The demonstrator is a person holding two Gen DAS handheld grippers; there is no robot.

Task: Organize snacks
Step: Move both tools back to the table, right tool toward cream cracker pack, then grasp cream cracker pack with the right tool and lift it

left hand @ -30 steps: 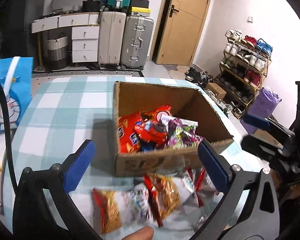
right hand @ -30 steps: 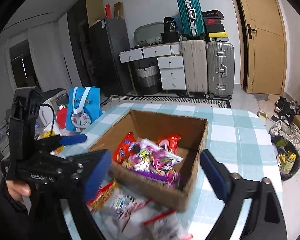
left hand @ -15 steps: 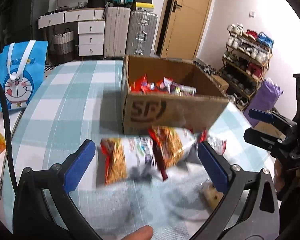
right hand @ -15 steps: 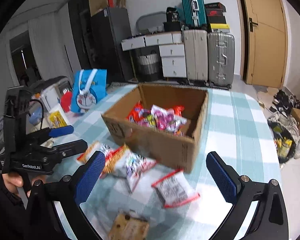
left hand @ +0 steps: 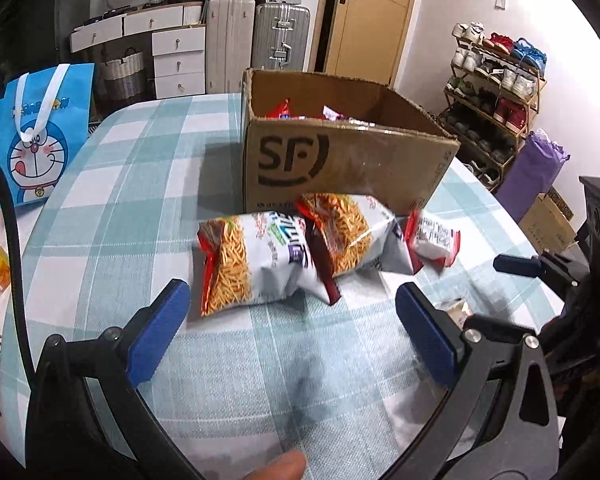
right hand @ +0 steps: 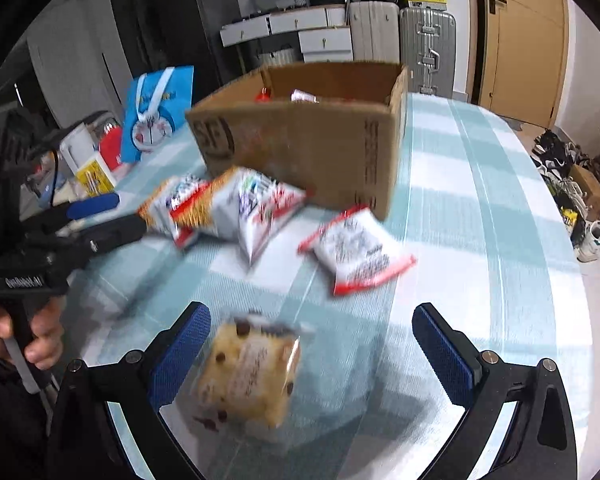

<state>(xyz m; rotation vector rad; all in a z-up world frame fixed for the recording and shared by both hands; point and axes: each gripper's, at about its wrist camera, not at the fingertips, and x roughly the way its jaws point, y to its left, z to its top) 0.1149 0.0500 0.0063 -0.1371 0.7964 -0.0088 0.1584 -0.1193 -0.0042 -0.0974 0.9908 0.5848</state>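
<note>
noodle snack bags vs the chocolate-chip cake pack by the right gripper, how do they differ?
Look: the noodle bags are opaque white with red ends and printed noodles; the cake pack is a clear wrapper showing yellow cake with dark chips.
Place: the noodle bags lie overlapping in front of the box; the cake pack lies alone between the open right gripper fingers, untouched.
Shared: both lie sealed on the tablecloth, outside the box.

Bare tablecloth (left hand: 100, 208) left of cardboard box (left hand: 340, 160); 2 noodle bags (left hand: 260, 256) crowd box front.

Before you, the open box (left hand: 340, 164) holds snacks; two noodle-snack bags (left hand: 260, 256) overlap against its front, a red-edged packet (right hand: 356, 252) beside them, a wrapped muffin (right hand: 248, 376) nearer.
</note>
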